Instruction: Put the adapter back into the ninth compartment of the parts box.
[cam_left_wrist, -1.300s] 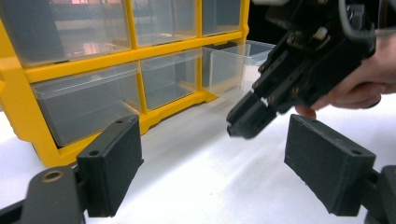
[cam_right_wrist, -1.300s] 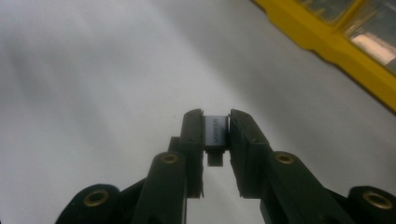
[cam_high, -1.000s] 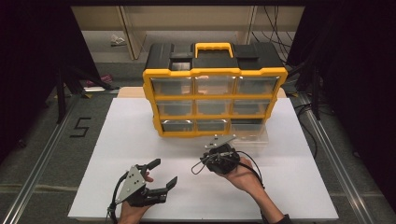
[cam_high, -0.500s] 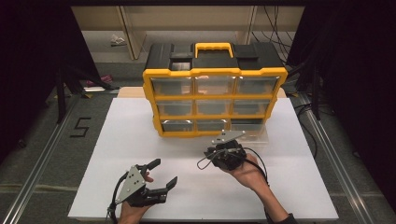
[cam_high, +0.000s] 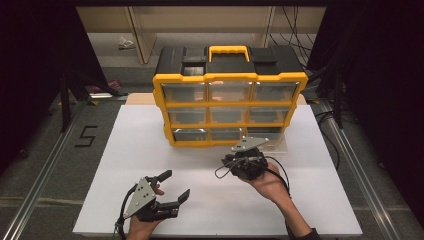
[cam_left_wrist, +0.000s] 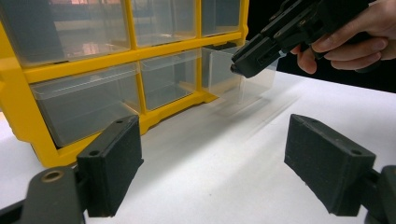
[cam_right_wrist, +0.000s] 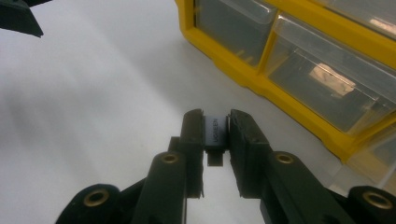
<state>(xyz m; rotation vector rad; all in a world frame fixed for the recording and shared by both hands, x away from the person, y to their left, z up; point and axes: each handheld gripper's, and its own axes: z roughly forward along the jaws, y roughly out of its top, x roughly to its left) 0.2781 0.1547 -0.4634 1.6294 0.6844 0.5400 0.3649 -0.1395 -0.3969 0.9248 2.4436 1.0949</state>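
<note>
A yellow organiser (cam_high: 230, 80) with clear drawers stands at the back of the white table. Its bottom right drawer (cam_high: 274, 142) (cam_left_wrist: 233, 77) is pulled out onto the table. My right gripper (cam_high: 235, 162) (cam_right_wrist: 215, 128) hovers just in front of that drawer, shut on a small grey adapter (cam_right_wrist: 215, 133) with lettering on its face. In the left gripper view the right gripper (cam_left_wrist: 245, 63) has its tips by the drawer's front wall. My left gripper (cam_high: 175, 184) (cam_left_wrist: 210, 154) is near the table's front edge, open wide with nothing between its jaws.
The white table top (cam_high: 125, 150) spreads left of and in front of the organiser. Metal rails (cam_high: 45, 170) run along both sides of the table. A black-lidded, yellow-handled top (cam_high: 229, 52) caps the organiser. Cables hang at the back right.
My right gripper has drifted slightly right and toward the pulled-out drawer, tilting a little, still holding the adapter. The left gripper has stayed put.
</note>
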